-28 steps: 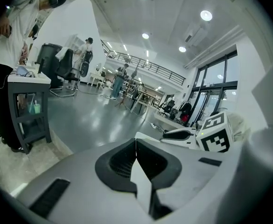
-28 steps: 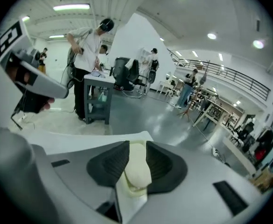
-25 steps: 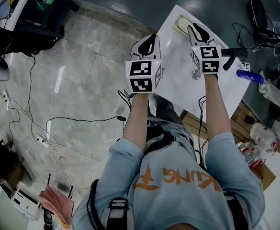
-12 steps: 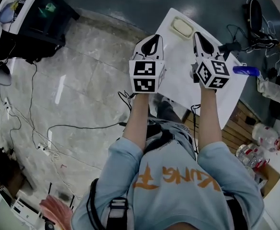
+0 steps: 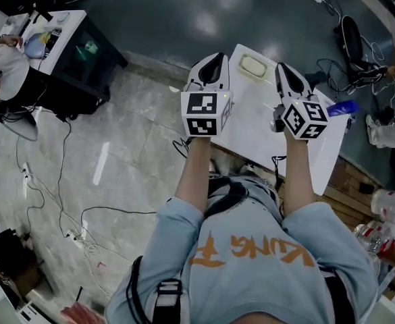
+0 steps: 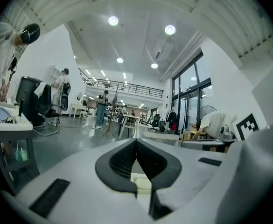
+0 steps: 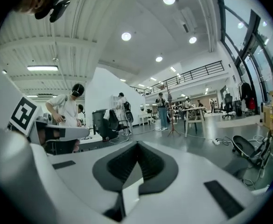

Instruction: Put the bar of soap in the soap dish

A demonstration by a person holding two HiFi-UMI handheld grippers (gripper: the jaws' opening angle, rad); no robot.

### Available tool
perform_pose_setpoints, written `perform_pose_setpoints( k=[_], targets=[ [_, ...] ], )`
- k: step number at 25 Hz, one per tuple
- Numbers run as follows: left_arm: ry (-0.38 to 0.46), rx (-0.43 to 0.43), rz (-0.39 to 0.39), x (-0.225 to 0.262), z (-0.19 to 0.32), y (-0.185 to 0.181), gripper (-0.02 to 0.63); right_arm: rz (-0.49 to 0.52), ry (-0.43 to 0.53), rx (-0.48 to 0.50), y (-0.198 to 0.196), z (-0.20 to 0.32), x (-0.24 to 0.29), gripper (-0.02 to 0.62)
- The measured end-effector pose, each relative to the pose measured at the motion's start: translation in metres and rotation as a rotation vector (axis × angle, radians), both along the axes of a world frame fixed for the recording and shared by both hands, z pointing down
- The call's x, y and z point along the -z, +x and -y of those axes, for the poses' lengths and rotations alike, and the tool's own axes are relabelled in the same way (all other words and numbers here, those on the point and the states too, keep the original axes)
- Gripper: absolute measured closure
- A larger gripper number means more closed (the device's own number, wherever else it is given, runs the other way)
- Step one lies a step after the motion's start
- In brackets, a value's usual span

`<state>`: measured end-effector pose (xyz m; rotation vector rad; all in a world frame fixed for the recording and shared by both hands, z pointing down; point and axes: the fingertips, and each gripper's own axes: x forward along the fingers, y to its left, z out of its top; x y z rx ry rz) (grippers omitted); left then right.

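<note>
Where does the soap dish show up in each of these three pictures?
Head view: soap dish near top centre, at the far end of the table.
Left gripper view: low centre, a pale rounded shape in the gap under the jaws, probably the soap dish.
Right gripper view: not in it.
Shared landmark: the white table, also glimpsed through the gap under the jaws in the right gripper view.

Orange "KUNG" on shirt (image 5: 251, 275)

Glossy grey floor (image 5: 123, 133) strewn with cables (image 5: 60, 181) at left. White desk (image 5: 251, 123) far right. Round ceiling lights (image 6: 169, 30), tall windows (image 6: 192, 94) right, railed mezzanine (image 6: 127, 88) far.
</note>
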<state>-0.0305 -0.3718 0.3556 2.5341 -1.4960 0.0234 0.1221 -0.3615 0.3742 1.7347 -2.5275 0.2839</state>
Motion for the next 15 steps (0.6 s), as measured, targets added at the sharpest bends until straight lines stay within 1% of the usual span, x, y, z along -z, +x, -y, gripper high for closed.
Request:
perform_pose_setpoints(
  k=[4, 6, 10, 15],
  targets=[
    [0.118, -0.033, 0.051, 0.04, -0.003, 0.011, 0.584, 0.02, 0.096, -0.082, 0.015, 0.004, 0.036, 0.566],
    [0.152, -0.036, 0.068, 0.053, -0.002, 0.014, 0.584, 0.02, 0.127, -0.102, 0.018, 0.006, 0.049, 0.566],
    [0.167, -0.027, 0.05, 0.065, 0.001, 0.012, 0.584, 0.016, 0.147, -0.087, 0.017, 0.007, 0.059, 0.566],
    [0.158, -0.017, 0.059, 0.063, 0.004, 0.01, 0.584, 0.011, 0.144, -0.074, 0.015, 0.01, 0.058, 0.566]
  ],
)
